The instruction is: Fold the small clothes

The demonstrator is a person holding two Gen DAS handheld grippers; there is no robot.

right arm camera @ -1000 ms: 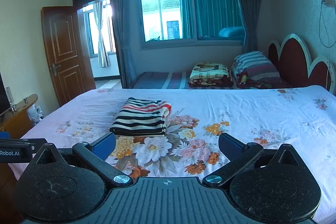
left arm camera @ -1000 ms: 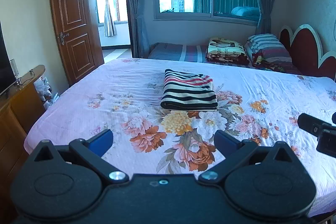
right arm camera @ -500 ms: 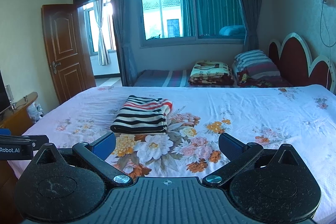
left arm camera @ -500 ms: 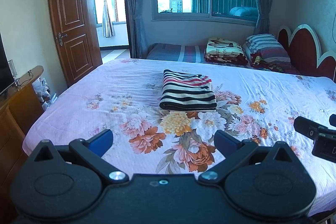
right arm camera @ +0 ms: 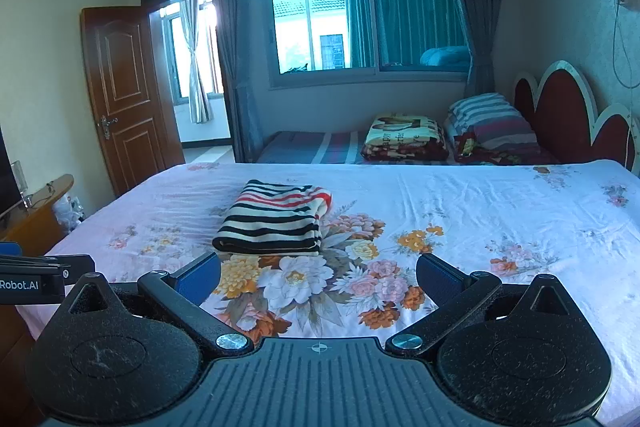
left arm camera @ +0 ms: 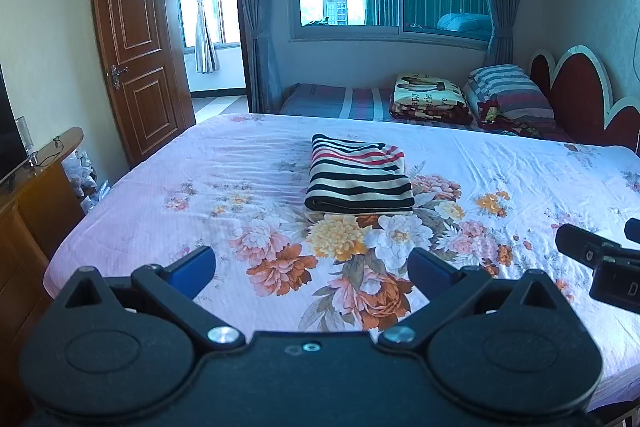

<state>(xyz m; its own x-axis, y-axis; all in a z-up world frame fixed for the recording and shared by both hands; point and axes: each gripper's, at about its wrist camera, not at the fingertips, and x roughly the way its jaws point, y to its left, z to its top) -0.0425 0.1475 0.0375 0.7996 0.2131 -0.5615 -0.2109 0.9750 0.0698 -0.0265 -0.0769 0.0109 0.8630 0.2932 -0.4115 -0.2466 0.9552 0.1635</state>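
Our left tongs (left arm camera: 312, 269) and right tongs (right arm camera: 318, 277) gape empty above the bed (left arm camera: 168, 195); the striped garment (left arm camera: 358, 177) looks folded, so we should leave it undisturbed.

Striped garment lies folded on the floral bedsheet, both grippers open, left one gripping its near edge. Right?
Not quite. The left gripper grips nothing: the left wrist view shows its jaws open over bare bedsheet, well short of the striped garment. The rest holds: the garment lies folded on the sheet and the right gripper is open too.
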